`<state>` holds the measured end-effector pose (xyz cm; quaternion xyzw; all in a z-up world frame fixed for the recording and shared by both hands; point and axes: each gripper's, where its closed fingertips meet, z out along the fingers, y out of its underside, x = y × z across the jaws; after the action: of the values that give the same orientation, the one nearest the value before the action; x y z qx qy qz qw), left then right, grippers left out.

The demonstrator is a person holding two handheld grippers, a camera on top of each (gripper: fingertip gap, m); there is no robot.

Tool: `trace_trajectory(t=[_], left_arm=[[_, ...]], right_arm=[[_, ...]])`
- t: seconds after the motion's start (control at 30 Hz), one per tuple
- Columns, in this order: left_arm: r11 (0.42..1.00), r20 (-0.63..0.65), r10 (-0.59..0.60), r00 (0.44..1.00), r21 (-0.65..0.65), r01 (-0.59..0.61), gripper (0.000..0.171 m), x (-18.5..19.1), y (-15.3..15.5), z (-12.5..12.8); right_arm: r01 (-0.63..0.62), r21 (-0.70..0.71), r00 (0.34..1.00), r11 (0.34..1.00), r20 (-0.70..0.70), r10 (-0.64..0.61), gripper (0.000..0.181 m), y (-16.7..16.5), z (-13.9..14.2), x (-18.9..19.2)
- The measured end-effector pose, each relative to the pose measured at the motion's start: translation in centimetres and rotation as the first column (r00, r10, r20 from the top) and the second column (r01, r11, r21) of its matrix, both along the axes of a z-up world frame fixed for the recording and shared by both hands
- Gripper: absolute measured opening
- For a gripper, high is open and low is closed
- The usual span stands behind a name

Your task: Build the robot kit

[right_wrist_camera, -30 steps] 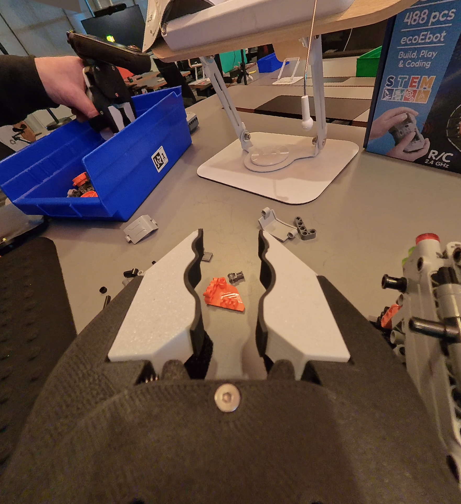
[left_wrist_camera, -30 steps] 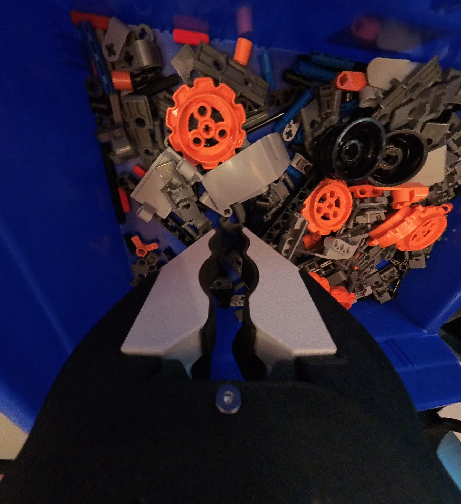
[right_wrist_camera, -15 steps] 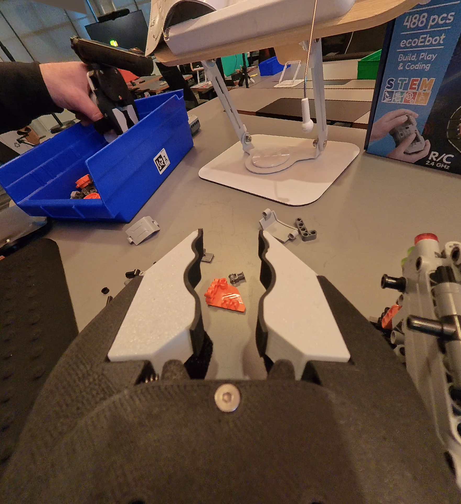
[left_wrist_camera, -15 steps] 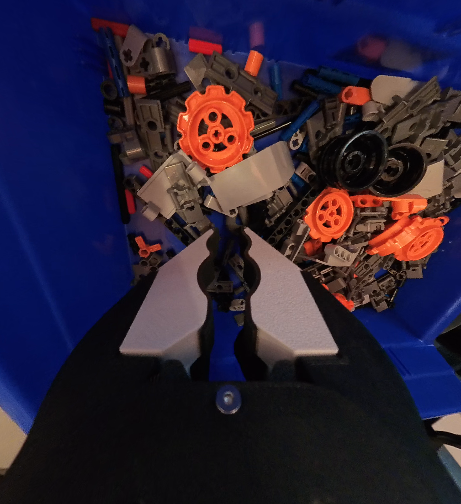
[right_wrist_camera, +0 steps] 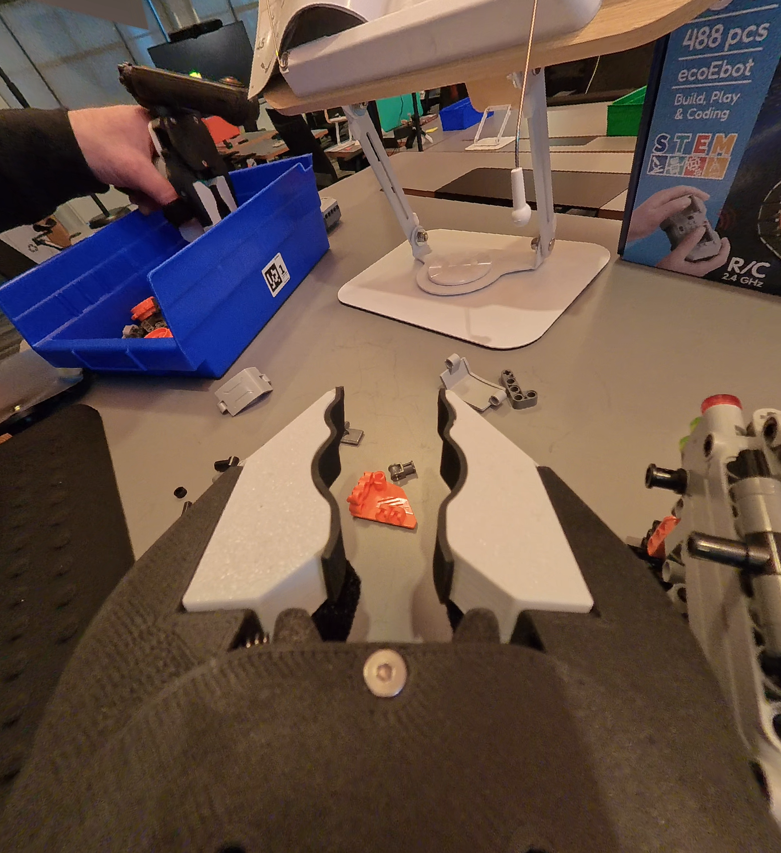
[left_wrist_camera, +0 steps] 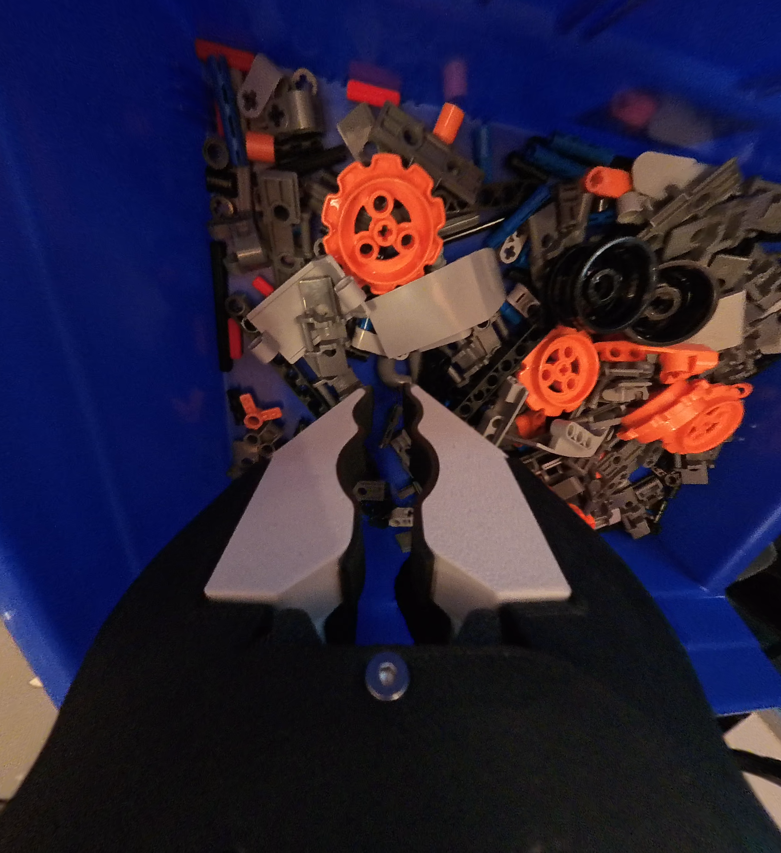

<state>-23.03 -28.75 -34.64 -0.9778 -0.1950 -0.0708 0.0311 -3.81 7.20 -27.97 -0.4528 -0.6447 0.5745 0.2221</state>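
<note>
1. Two grippers are in view: the left gripper (left_wrist_camera: 387,397) hangs inside a blue plastic bin (left_wrist_camera: 79,277), its jaws close together with only a narrow slot between the tips, and I cannot tell whether the small grey hooked piece (left_wrist_camera: 395,373) just beyond the tips is pinched or merely near
2. Loose plastic building parts fill the bin: a large orange toothed wheel (left_wrist_camera: 384,228) lies far of the gripper, overlapping a pale grey curved panel (left_wrist_camera: 434,307); two black round hubs (left_wrist_camera: 605,286) and smaller orange wheels (left_wrist_camera: 559,369) sit to the right
3. By my judgement these parts are light, stiff and smooth; the toothed wheel offers its rim for a hold, the curved panel its thin edge, and small pins would slip easily
4. Room inside the bin is tight: its tall left wall stands near and the pile is tangled, so parts may drag neighbours along
5. Over the grey worktop (right_wrist_camera: 610,369) the right gripper (right_wrist_camera: 390,397) hovers with jaws wide apart, empty; an orange wedge-shaped plastic piece (right_wrist_camera: 381,505) lies on the worktop between its fingers, a tiny dark connector (right_wrist_camera: 402,470) just beside it
6. To the right a grey part-built model with black pins (right_wrist_camera: 744,544) stands near; a white stand base (right_wrist_camera: 494,300) lies far, leaving open worktop around the wedge
</note>
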Motion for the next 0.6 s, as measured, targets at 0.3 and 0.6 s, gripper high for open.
trace_trajectory(t=[0.3, 0.6], left_arm=[[0.999, 0.005, 0.034, 0.999, 0.012, -0.034, 0.012, 0.01, 0.75, -0.44], [0.999, -0.074, -0.004, 0.997, -0.037, 0.001, 0.005, -0.07, 0.18, -0.76]], right_arm=[[0.0, -0.001, 1.0, 1.0, 0.0, 0.0, 0.038, 0.01, 0.03, 0.0], [-0.001, -0.005, 1.0, 1.0, -0.005, 0.001, 0.038, 0.0, 0.12, 0.01]])
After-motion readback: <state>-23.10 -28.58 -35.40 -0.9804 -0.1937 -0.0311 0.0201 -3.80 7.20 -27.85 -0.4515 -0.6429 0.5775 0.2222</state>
